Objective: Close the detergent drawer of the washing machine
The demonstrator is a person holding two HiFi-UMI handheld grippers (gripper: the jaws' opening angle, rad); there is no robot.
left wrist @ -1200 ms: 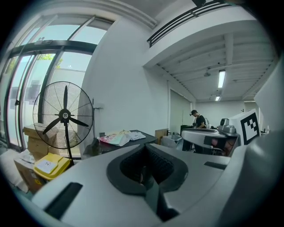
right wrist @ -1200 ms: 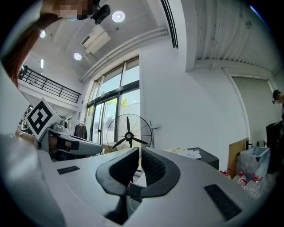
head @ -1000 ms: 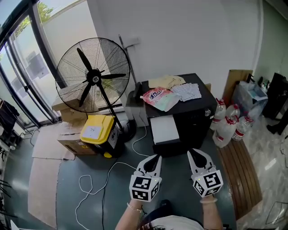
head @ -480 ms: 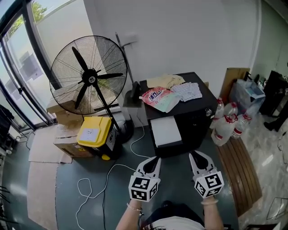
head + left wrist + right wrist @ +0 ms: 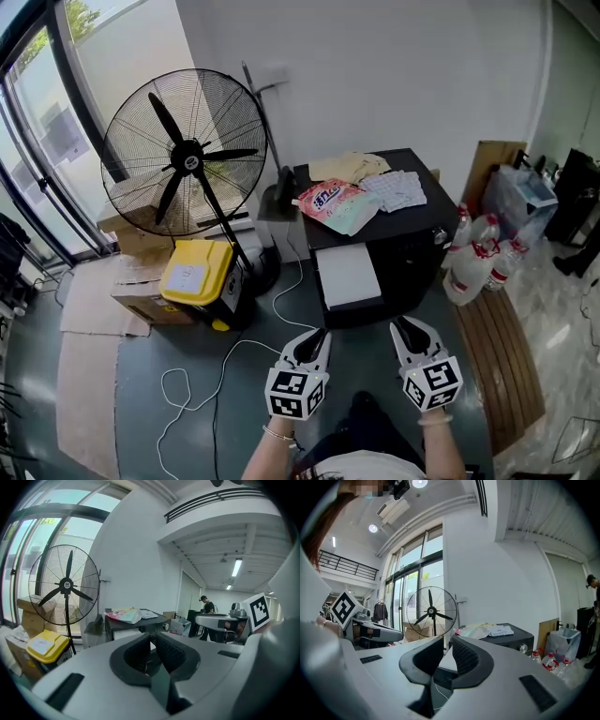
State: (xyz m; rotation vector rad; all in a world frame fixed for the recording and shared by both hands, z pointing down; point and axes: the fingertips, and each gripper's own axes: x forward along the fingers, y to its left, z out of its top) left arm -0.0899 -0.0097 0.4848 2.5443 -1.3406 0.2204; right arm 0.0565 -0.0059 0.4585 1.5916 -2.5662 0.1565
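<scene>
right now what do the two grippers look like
Both the left gripper and right gripper are pale grey wedges tapering to black ribbed pads, each carrying a white cube with black square markers. A thin bracelet sits on the left wrist. Their jaws are opening, with nothing between them.

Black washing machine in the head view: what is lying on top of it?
On the black washing machine lie a pink plastic detergent pouch, a crumpled beige cloth or paper behind it and a white patterned cloth beside it. What lies beneath them is covered.
</scene>
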